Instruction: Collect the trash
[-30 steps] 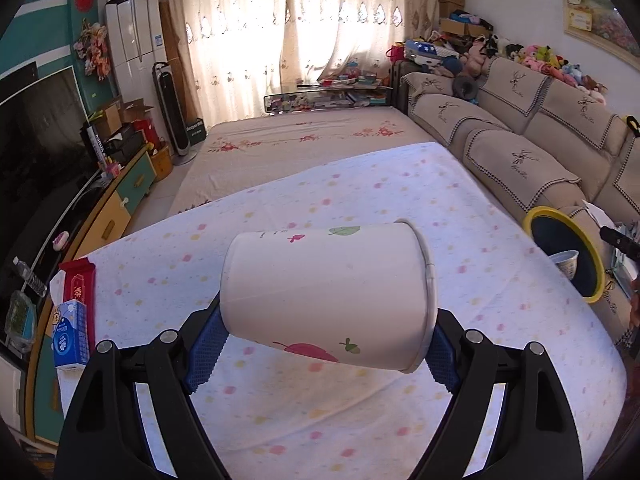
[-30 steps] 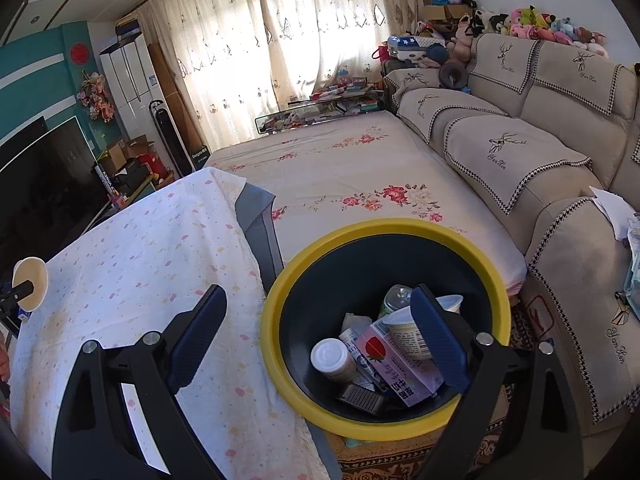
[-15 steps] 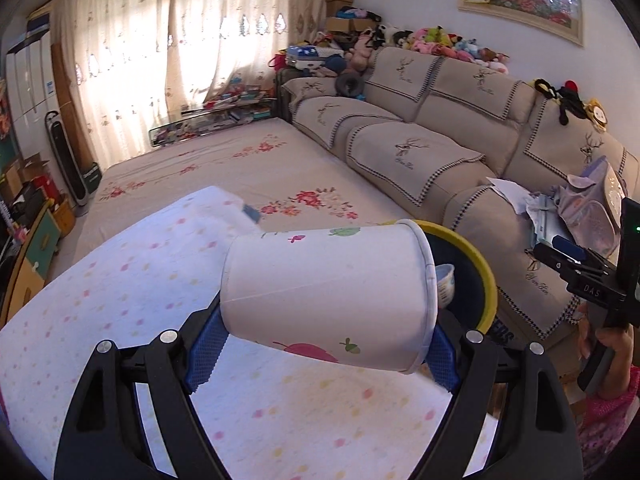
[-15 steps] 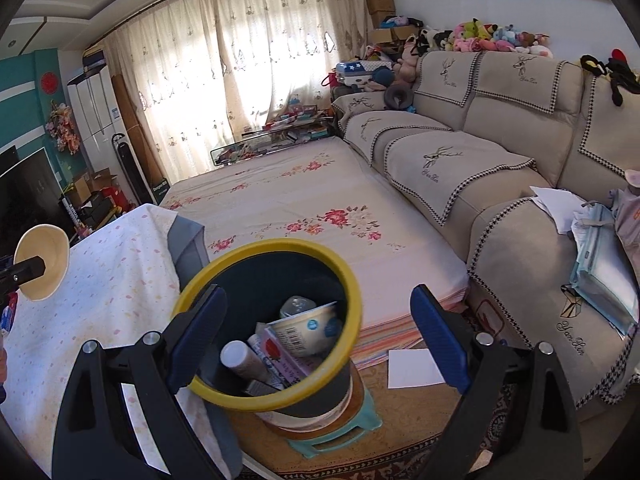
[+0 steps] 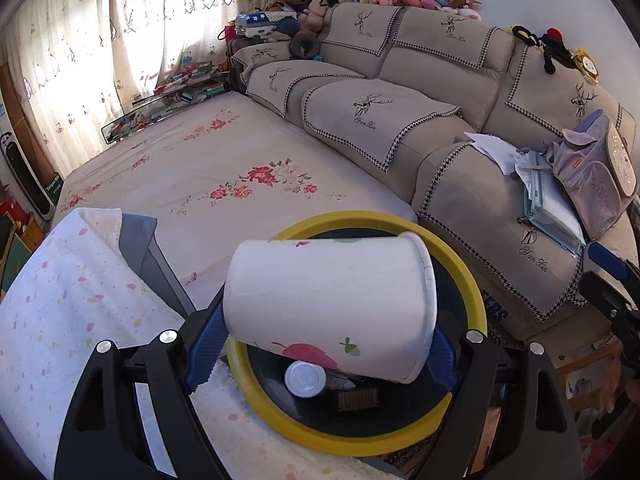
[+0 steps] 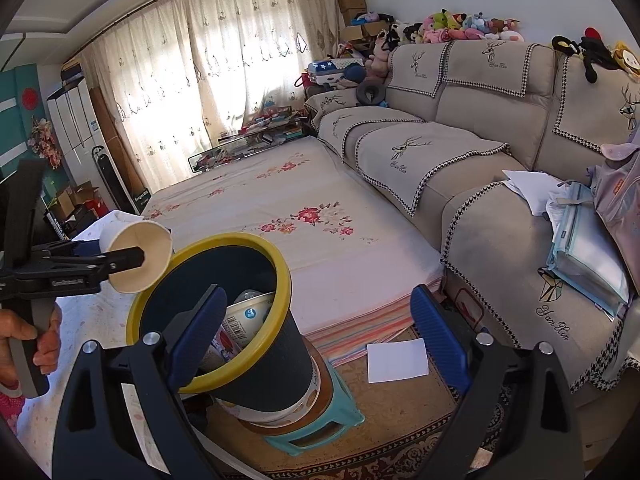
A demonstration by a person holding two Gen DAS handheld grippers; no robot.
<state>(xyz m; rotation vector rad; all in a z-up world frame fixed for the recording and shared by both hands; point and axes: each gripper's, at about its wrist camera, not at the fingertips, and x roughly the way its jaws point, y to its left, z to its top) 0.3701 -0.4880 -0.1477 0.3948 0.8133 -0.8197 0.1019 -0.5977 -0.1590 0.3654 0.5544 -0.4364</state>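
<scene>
Left tool (image 5: 326, 342) gripping one paper cup (image 5: 330, 308), one yellow-rimmed bin (image 5: 466, 280), right tool (image 6: 318, 334) empty

Both wrist views downward, sharing bin (image 5: 478, 304) (image 6: 282, 280)

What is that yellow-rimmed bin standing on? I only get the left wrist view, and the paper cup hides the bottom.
Observer: The bin stands on a round tub, which sits on a teal stool.
Visitor: Is anything inside the paper cup?
Observer: No. The right wrist view looks straight into its mouth, and it is empty.
Visitor: Any rubbish on the floor?
Observer: One white sheet of paper lies on the rug beside the stool.
</scene>
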